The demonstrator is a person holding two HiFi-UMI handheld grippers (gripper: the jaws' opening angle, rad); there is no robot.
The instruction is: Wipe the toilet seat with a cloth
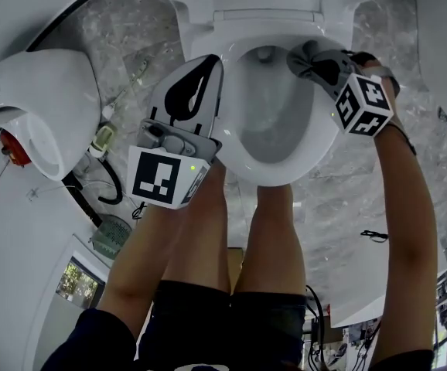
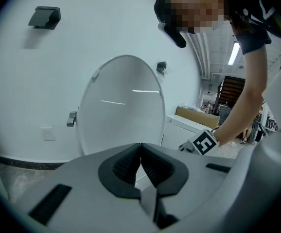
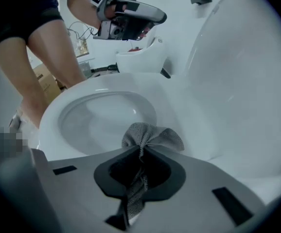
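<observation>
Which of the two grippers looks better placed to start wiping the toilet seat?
The right. The right gripper is shut on the grey cloth, low by the toilet seat. The left gripper is shut on nothing and held up in the air.

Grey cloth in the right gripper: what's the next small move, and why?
Probably sweep the right gripper forward along the white toilet seat: its jaws are shut on the grey woven cloth, which sits near the seat's back, and the white lid is raised.
</observation>
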